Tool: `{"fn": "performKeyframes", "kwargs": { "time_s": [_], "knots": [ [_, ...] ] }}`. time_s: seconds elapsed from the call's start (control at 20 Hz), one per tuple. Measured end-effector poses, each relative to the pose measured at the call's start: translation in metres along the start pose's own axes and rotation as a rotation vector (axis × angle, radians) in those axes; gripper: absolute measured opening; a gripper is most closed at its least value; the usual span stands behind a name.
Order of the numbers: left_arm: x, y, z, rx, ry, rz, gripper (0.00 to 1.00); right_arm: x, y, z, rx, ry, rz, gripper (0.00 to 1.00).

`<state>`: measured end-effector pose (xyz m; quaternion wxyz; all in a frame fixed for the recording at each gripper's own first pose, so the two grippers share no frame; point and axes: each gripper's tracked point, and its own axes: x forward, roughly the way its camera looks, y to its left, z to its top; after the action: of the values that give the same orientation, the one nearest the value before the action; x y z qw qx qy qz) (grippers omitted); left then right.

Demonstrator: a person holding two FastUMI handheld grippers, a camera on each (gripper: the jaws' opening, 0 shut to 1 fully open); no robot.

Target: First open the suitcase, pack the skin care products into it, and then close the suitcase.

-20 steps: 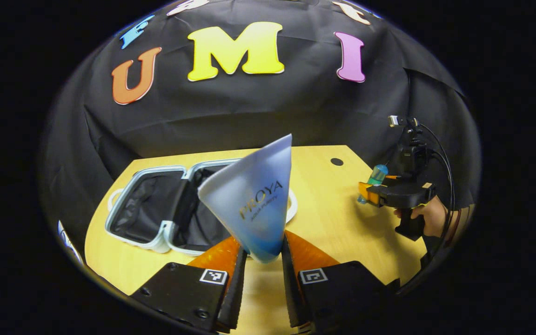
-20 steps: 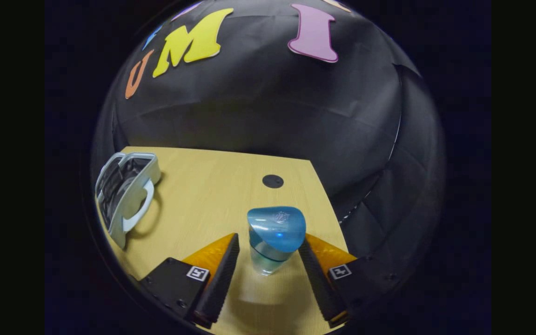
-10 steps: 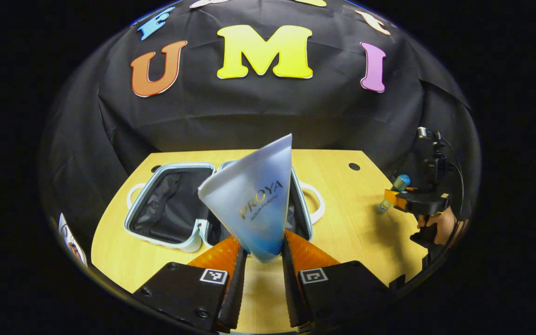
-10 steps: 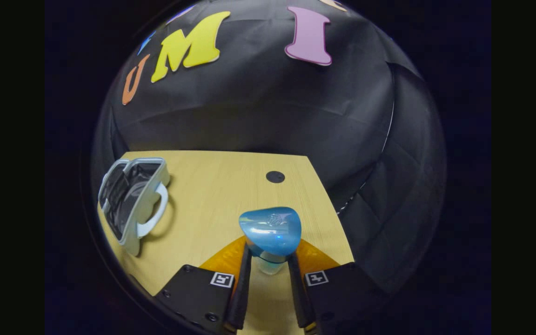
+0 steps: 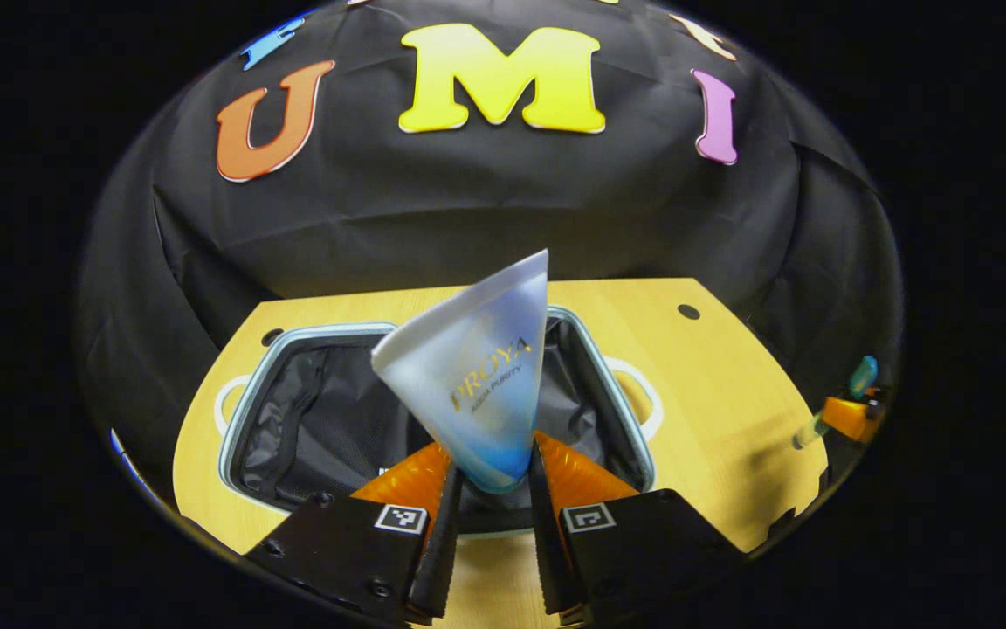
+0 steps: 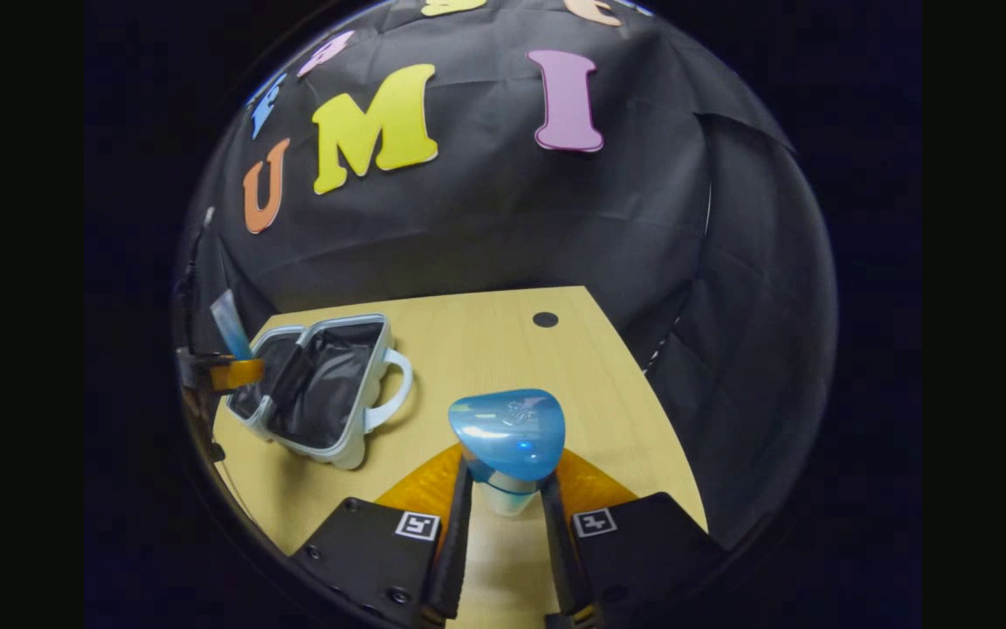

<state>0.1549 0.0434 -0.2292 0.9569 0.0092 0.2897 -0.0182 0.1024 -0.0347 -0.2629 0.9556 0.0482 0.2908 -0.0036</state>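
Observation:
My left gripper [image 5: 490, 489] is shut on a frosted blue-white tube [image 5: 472, 384], held upright above the open suitcase [image 5: 293, 419]. The suitcase lies flat on the table, pale blue rim and black lining showing. My right gripper [image 6: 503, 515] is shut on a small clear bottle with a blue cap [image 6: 507, 432], held over the table to the right of the suitcase [image 6: 328, 393]. In the right gripper view the left gripper [image 6: 223, 371] and its tube [image 6: 228, 323] hang at the suitcase's far left. The right gripper [image 5: 848, 415] with its bottle [image 5: 857, 380] shows at the right edge of the left gripper view.
The wooden table [image 6: 485, 358] has a round black hole [image 6: 544, 320] near its back right corner and another [image 5: 272, 336] at the back left. White handles [image 5: 638, 389] stick out from the suitcase sides. Black cloth wall stands behind the table.
The right gripper closed on the blue-capped bottle and lifted it. My left gripper carried the tube from beside the suitcase to over its open halves.

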Motion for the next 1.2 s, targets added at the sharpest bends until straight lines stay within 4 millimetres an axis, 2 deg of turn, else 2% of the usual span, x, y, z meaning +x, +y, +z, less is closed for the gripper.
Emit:
{"fn": "performKeyframes", "kwargs": {
  "time_s": [0.25,0.3,0.45,0.65,1.0,1.2],
  "knots": [
    [0.06,0.011,-0.037,-0.031,0.174,0.021,0.42,-0.047,0.019,-0.002,0.006,-0.015,-0.011,0.39],
    [0.068,0.014,-0.047,-0.02,0.218,0.033,0.42,-0.053,0.021,-0.003,-0.004,-0.02,-0.018,0.36],
    [0.085,0.015,-0.07,-0.014,0.333,0.05,0.42,-0.062,0.023,-0.006,-0.024,-0.025,-0.036,0.38],
    [0.094,0.013,-0.086,0.008,0.432,0.08,0.42,-0.063,0.017,-0.014,-0.009,-0.008,-0.053,0.36],
    [0.106,0.012,-0.083,0.035,0.456,0.102,0.42,-0.057,0.006,-0.019,0.033,0.008,-0.056,0.39],
    [0.102,0.012,-0.082,0.037,0.456,0.117,0.42,-0.055,0.01,-0.018,0.02,0.015,-0.038,0.39]
  ]
}}
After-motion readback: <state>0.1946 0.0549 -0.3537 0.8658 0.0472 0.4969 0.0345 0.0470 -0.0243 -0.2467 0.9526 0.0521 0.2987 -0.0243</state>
